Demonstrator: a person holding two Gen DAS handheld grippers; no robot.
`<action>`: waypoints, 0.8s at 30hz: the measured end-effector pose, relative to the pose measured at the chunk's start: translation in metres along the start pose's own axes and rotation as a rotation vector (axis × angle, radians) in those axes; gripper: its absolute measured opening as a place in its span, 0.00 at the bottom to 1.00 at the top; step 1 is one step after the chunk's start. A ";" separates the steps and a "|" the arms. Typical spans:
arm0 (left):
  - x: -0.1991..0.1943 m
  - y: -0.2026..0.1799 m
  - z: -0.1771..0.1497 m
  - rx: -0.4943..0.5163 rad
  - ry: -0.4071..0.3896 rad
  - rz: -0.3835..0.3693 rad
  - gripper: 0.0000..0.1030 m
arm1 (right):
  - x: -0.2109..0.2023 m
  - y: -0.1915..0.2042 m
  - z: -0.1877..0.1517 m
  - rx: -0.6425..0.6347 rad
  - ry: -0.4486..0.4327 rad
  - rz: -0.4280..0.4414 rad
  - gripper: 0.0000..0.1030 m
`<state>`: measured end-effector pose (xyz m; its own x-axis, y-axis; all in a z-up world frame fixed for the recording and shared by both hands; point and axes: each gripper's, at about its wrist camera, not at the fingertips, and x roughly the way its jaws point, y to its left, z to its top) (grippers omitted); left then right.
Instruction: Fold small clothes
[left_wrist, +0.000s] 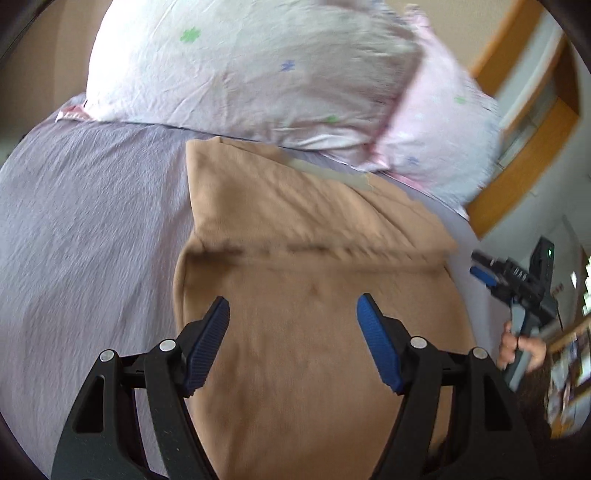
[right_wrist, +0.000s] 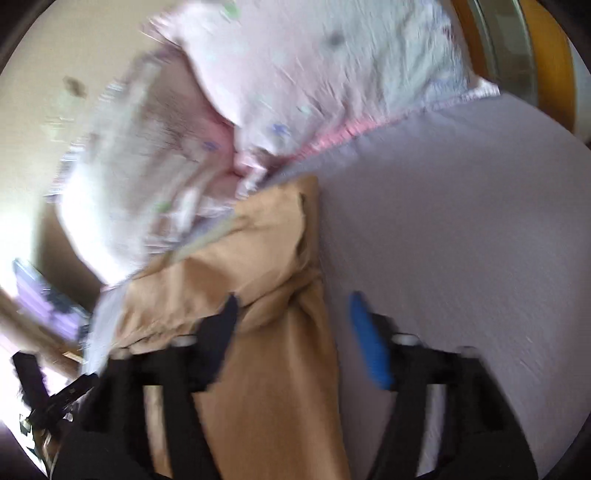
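A tan garment (left_wrist: 303, 295) lies folded on the lilac bed sheet (left_wrist: 92, 240), its upper part doubled over along a crosswise fold. My left gripper (left_wrist: 293, 310) is open and empty, hovering over the garment's lower part. My right gripper (right_wrist: 295, 306) is open and empty above the garment's right edge (right_wrist: 266, 295); this view is blurred. The right gripper also shows in the left wrist view (left_wrist: 513, 280), held by a hand off the garment's right side.
Two pale pink pillows with small flower prints (left_wrist: 240, 66) lie at the head of the bed, touching the garment's far end. A wooden bed frame (left_wrist: 524, 155) runs along the right. The left gripper shows at lower left in the right wrist view (right_wrist: 48, 398).
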<state>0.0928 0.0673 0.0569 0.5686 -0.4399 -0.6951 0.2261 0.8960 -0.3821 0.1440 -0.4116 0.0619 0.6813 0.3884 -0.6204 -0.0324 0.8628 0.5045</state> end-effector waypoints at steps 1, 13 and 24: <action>-0.012 -0.003 -0.012 0.031 -0.006 -0.011 0.73 | -0.019 -0.003 -0.012 -0.037 0.002 0.065 0.67; -0.075 0.032 -0.168 0.005 0.078 0.007 0.95 | -0.091 -0.056 -0.154 -0.209 0.406 0.252 0.78; -0.020 0.055 -0.182 -0.163 0.161 -0.141 0.17 | -0.037 -0.062 -0.176 -0.170 0.516 0.393 0.05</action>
<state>-0.0502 0.1148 -0.0615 0.4047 -0.5753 -0.7108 0.1563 0.8094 -0.5661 -0.0079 -0.4225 -0.0528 0.1595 0.7525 -0.6390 -0.3500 0.6484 0.6761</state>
